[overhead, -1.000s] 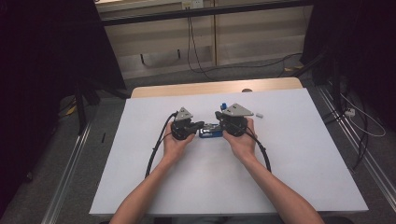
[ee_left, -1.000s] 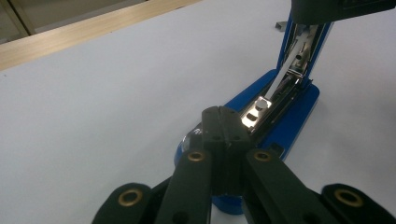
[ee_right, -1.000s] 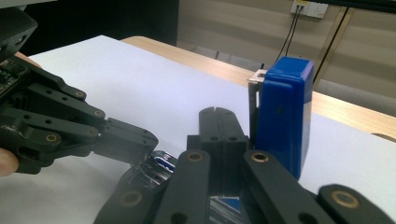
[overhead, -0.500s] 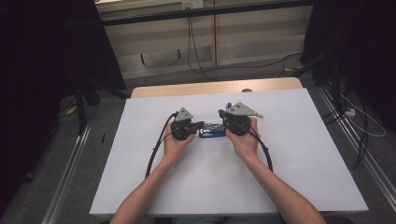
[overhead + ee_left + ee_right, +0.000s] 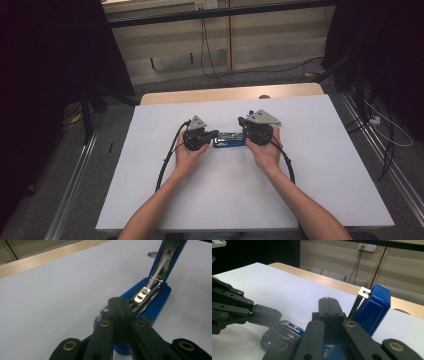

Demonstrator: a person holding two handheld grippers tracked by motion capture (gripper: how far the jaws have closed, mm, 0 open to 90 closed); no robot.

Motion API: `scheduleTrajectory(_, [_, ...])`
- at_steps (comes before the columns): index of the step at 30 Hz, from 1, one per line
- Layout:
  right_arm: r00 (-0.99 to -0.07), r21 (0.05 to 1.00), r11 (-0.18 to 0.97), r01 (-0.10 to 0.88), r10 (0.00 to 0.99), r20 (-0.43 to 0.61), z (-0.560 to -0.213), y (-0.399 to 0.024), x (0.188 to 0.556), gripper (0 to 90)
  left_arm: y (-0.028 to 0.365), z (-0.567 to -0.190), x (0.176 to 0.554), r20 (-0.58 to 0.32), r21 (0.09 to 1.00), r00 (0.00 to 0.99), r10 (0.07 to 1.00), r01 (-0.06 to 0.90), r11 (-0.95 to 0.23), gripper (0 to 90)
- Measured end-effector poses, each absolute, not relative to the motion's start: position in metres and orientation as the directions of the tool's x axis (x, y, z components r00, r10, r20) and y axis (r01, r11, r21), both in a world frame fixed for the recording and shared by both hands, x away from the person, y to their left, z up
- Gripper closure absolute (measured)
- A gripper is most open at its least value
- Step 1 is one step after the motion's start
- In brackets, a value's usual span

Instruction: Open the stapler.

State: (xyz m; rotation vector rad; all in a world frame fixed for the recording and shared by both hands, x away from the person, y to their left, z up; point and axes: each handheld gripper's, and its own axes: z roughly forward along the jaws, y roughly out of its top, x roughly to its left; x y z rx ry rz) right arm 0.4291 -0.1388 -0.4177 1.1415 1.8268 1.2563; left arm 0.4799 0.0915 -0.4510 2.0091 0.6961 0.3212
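A blue stapler [image 5: 229, 140] lies in the middle of the white table, between my two grippers. Its top arm [image 5: 372, 308] is swung open and stands steeply up, baring the metal staple channel [image 5: 146, 291]. My left gripper [image 5: 215, 133] is shut with nothing between its jaws, and its tips [image 5: 119, 302] rest over the front end of the stapler's base [image 5: 152, 306]. My right gripper [image 5: 242, 122] is shut too, with its tips [image 5: 329, 301] right beside the raised arm. In the right gripper view the left gripper [image 5: 265, 315] reaches over the metal anvil plate [image 5: 287, 330].
A small strip of staples [image 5: 152, 254] lies on the table beyond the stapler. The white tabletop [image 5: 325, 170] ends in a wooden strip [image 5: 225, 94] at the far side. Black cables trail from both grippers along the person's forearms.
My right gripper has shifted slightly to the right beside the raised stapler arm. The left gripper has stayed on the base.
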Motion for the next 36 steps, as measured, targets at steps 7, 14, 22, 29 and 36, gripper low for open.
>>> scheduleTrajectory(7, [-0.386, 0.936, 0.155, 0.317, 0.922, -0.022, -0.419, -0.151, 0.43, 90.0, 0.092, -0.451, 0.48, -0.057, 0.857, 0.805, 0.591, 0.344, -0.385, 90.0])
scheduleTrajectory(14, [-0.383, 0.93, 0.159, 0.331, 0.923, -0.022, -0.422, -0.16, 0.427, 90.0, 0.091, -0.451, 0.48, -0.058, 0.856, 0.803, 0.592, 0.346, -0.385, 90.0])
scheduleTrajectory(22, [-0.391, 0.927, 0.165, 0.337, 0.92, -0.022, -0.422, -0.163, 0.426, 90.0, 0.091, -0.451, 0.48, -0.057, 0.856, 0.804, 0.592, 0.344, -0.385, 90.0])
scheduleTrajectory(29, [-0.398, 0.923, 0.182, 0.34, 0.917, -0.034, -0.422, -0.162, 0.426, 90.0, 0.091, -0.451, 0.48, -0.057, 0.856, 0.803, 0.594, 0.346, -0.385, 90.0])
scheduleTrajectory(36, [-0.383, 0.914, 0.191, 0.357, 0.923, -0.043, -0.424, -0.165, 0.426, 90.0, 0.091, -0.451, 0.48, -0.06, 0.855, 0.803, 0.593, 0.348, -0.384, 90.0])
